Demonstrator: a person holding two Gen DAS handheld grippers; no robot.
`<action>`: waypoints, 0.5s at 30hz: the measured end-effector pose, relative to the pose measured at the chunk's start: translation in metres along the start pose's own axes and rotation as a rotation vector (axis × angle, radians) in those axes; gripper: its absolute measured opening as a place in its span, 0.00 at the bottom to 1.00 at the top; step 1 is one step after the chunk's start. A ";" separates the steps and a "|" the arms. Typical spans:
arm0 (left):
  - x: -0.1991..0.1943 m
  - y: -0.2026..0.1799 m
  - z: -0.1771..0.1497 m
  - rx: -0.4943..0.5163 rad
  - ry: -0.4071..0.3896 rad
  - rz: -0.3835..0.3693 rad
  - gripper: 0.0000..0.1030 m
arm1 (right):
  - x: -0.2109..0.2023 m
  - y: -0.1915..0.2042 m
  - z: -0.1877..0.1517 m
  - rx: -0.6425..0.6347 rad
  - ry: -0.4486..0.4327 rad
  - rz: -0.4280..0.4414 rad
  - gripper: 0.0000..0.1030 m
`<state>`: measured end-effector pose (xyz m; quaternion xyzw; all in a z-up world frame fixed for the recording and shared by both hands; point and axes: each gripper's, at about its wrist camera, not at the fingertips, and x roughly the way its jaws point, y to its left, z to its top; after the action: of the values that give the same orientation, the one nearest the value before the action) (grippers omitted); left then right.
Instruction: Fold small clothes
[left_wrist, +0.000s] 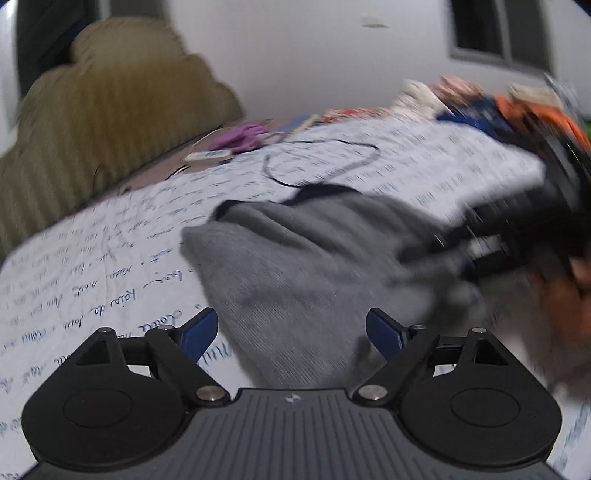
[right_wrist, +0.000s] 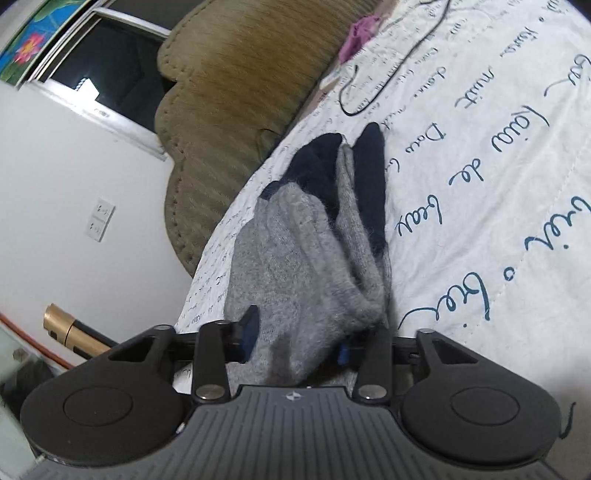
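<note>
**Left wrist view: socks held above printed bedspread**

Left wrist view: the left gripper (left_wrist: 291, 332) is seen with its blue-padded fingers (left_wrist: 199, 332) spread wide apart, and nothing is held between them. The grey socks (left_wrist: 295, 266) are stretched just ahead of these fingers, over a white bedspread (left_wrist: 110, 258) printed with dark script. The right gripper (left_wrist: 524, 221) is visible at the right edge, heavily blurred, where the far end of the socks is gathered.

In the right wrist view, the right gripper (right_wrist: 295, 339) is closed on the near end of the grey socks (right_wrist: 310, 266); the fabric is pinched between the fingers and bunched at the pads. Dark navy toe sections are shown at the far end of the pair, lying against the bedspread (right_wrist: 480, 184).

A thin black cable (left_wrist: 325, 162) is looped on the bedspread beyond the socks. A purple cloth (left_wrist: 243, 136) lies near an olive striped cushion (left_wrist: 110, 110). A pile of mixed clothes (left_wrist: 480, 107) is located at the far right of the bed. A white wall outlet (right_wrist: 100, 219) is mounted beside the cushion.
</note>
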<state>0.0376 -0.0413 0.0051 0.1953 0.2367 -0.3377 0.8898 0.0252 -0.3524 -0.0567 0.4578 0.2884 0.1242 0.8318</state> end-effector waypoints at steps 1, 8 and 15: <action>-0.001 -0.008 -0.004 0.038 -0.003 0.002 0.86 | 0.001 0.000 0.001 0.011 -0.001 -0.002 0.38; 0.016 -0.038 -0.018 0.201 -0.007 0.113 0.86 | -0.006 0.001 0.008 0.057 -0.037 -0.038 0.37; 0.012 -0.016 -0.022 0.068 -0.052 0.238 0.87 | -0.004 0.009 0.009 0.097 -0.029 -0.009 0.12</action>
<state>0.0284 -0.0478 -0.0225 0.2434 0.1770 -0.2424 0.9223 0.0274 -0.3556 -0.0438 0.4980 0.2839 0.0997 0.8133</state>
